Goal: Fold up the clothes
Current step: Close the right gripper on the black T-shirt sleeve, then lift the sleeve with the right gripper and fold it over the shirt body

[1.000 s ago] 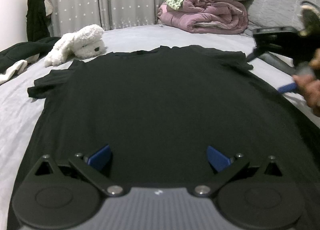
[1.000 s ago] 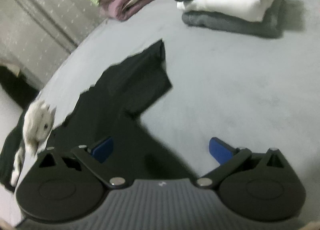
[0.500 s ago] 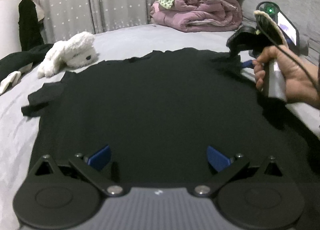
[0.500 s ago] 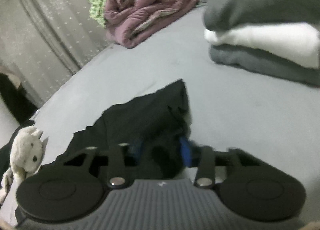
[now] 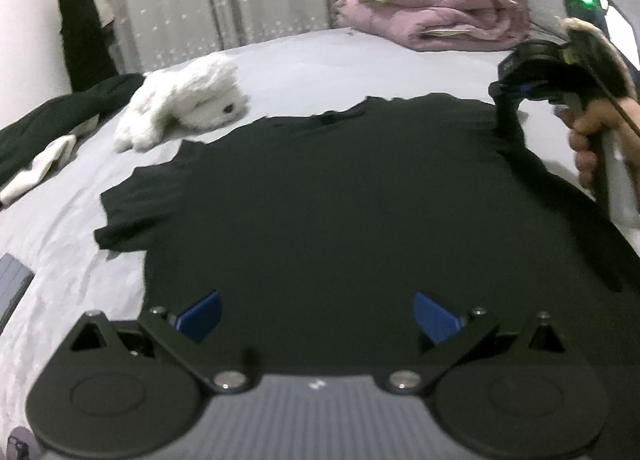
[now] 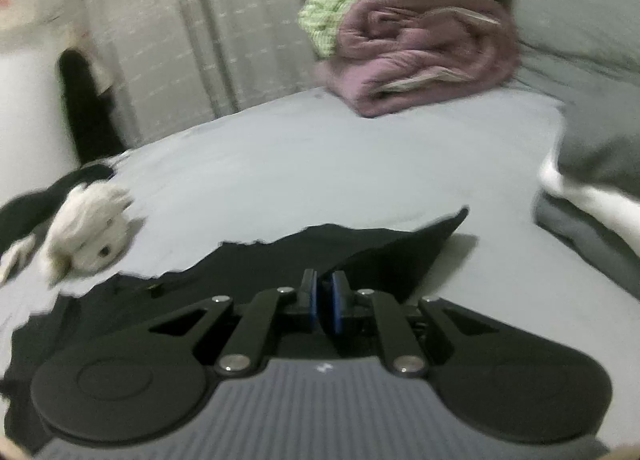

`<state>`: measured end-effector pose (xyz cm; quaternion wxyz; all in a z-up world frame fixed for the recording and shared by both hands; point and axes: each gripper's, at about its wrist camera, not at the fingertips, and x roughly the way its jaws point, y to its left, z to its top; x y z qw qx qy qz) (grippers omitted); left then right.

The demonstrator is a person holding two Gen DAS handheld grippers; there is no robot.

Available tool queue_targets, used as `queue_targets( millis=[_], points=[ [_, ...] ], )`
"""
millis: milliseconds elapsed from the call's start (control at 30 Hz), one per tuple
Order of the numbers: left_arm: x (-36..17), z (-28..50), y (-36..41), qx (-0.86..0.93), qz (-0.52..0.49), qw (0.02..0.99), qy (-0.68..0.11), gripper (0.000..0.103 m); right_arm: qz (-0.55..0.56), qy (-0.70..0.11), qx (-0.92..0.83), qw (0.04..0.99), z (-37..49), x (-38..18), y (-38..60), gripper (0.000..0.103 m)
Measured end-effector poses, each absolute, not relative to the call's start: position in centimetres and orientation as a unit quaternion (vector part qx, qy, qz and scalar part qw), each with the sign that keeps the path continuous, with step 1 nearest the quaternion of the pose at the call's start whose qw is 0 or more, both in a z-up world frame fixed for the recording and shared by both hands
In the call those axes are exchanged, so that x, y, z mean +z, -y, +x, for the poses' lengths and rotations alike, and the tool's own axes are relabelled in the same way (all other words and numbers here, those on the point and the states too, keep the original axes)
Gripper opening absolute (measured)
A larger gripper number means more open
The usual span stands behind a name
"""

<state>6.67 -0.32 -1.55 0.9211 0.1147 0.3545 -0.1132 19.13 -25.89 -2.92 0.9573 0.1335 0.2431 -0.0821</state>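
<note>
Since half a second ago my right gripper (image 6: 322, 302) has finished closing: its blue-padded fingers (image 6: 336, 300), then blurred and only partly drawn in, now stand clenched on a fold of the black T-shirt (image 5: 340, 195). In the left wrist view I see that same right gripper (image 5: 505, 93) at the far right shoulder of the shirt, with a peak of black cloth pulled up off the bed (image 5: 304, 59) to meet it, where before the sleeve lay flatter. The hand (image 5: 592, 135) around the grip sits higher in the view than it did. In the right wrist view the sleeve (image 6: 432, 240) juts out beyond the fingers as a raised black flap with a shadow on the sheet under it.

My left gripper (image 5: 316, 314) has not changed: its fingers are spread wide, released, holding nothing. It has slid toward the shirt's left side, so more grey sheet shows at the left edge than before.

The T-shirt lies spread flat on the grey bed, collar away from me. Its lower body runs between and under the left fingers, both blue pads over black cloth; I cannot tell whether they touch it. Its left sleeve (image 5: 132, 211) lies rumpled on the sheet, near the white plush toy (image 5: 184, 107). Folded pink blankets (image 5: 440, 15) are stacked well beyond the collar.
</note>
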Motion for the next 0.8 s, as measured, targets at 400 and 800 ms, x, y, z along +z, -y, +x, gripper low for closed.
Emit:
queue_targets(
  millis=[400,800],
  points=[
    [-1.5,7.2,-0.1,-0.107,0.114,0.919,-0.363,0.103,0.034,-0.334,0.025,0.942,20.4,-5.9,21.6,0.022],
    [-1.2,7.6,-0.7,-0.100,0.092,0.920,-0.366,0.103,0.041,-0.288,0.012,0.957,22.7,-3.4,21.3,0.056]
  ],
)
